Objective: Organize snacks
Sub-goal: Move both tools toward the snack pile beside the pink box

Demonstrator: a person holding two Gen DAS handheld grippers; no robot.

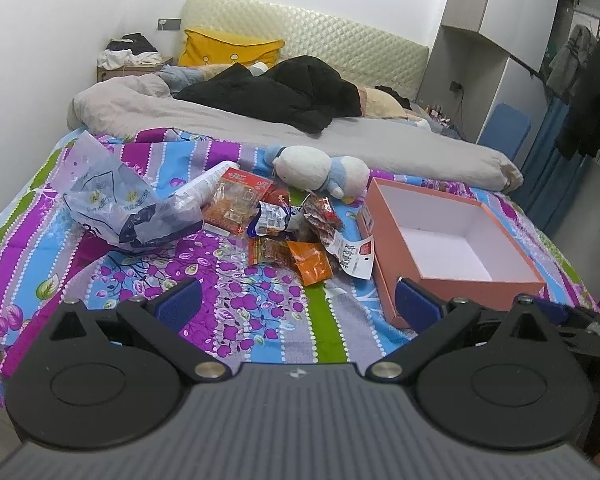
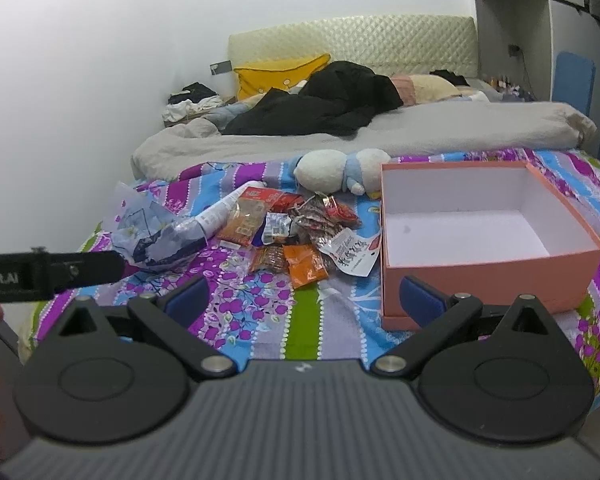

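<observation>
A pile of snack packets (image 1: pixel 288 226) (image 2: pixel 296 236) lies on the colourful floral bedsheet; an orange packet (image 1: pixel 310 266) (image 2: pixel 305 266) is nearest me. An empty pink box (image 1: pixel 452 236) (image 2: pixel 484 232) with a white inside stands open to the right of the pile. My left gripper (image 1: pixel 298 302) is open and empty, low over the sheet in front of the pile. My right gripper (image 2: pixel 304 300) is open and empty, its right finger near the box's front wall. The left gripper's body (image 2: pixel 48 274) shows at the left edge of the right wrist view.
A crumpled plastic bag (image 1: pixel 120 204) (image 2: pixel 156 232) with a white tube (image 1: pixel 208 188) lies left of the pile. A white-and-blue plush toy (image 1: pixel 320 170) (image 2: pixel 340 170) lies behind it. Grey duvet (image 1: pixel 260 120), black clothes and a yellow pillow lie farther back.
</observation>
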